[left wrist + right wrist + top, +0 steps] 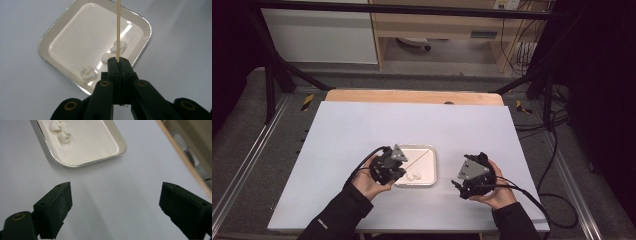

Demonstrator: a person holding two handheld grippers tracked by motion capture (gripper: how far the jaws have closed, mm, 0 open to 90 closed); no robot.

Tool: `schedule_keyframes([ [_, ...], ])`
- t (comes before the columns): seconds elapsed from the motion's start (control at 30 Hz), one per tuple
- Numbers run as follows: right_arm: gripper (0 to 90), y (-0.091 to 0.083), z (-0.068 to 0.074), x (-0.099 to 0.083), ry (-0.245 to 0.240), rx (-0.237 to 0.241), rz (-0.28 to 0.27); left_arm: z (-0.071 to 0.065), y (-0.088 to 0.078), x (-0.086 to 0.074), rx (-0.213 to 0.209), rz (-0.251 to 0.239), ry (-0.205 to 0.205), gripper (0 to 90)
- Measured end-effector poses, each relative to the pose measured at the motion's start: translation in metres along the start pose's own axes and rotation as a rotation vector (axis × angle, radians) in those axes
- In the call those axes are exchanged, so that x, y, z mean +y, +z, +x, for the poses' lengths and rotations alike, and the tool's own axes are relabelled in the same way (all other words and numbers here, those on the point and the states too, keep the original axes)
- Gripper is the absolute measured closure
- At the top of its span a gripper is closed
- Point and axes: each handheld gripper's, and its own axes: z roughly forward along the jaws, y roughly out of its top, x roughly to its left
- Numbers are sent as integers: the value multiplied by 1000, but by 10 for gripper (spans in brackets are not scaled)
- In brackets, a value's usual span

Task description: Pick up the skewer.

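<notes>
Left tool (118, 65) over white table (362, 130), dim room

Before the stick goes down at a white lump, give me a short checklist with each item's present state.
1. Left claw shut on the wooden skewer: ok, the jaws are pressed together around it.
2. Skewer straight in line with the jaws: ok in the left gripper view.
3. Skewer tip position: cannot tell, it runs out of the top of that view.
4. White lumps lie inside the metal tray: ok, three show.
5. Right claw open and empty: ok, only the white table shows between the jaws.
6. Right claw clear of the tray: ok, it hovers beside it in the high view.
</notes>
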Motion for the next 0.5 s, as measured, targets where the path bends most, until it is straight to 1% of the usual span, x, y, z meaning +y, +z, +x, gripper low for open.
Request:
schedule_keyframes([
  [0.07,90,7,0,0,59,43,1,5,-6,-11,22,-35,-33,892],
  [0.1,79,13,1,3,136,88,-32,8,-10,-19,34,-59,-55,892],
  [0.13,79,13,1,3,136,88,-32,10,-12,-23,45,-72,-63,892],
  [0.17,79,15,1,4,165,102,-51,12,-15,-29,51,-85,-75,892],
  [0.2,74,17,1,6,213,126,-70,14,-18,-35,55,-99,-88,892],
  [0.23,73,19,1,8,250,146,-90,16,-20,-40,60,-111,-101,892],
  [0.3,75,24,0,11,307,173,-116,20,-24,-50,73,-139,-124,891],
  [0.33,77,27,0,12,324,180,-122,21,-25,-54,77,-151,-133,891],
  [0.4,82,33,1,16,352,188,-117,22,-29,-61,86,-178,-152,892],
  [0.5,106,42,4,23,375,208,-119,21,-34,-71,98,-207,-166,891],
])
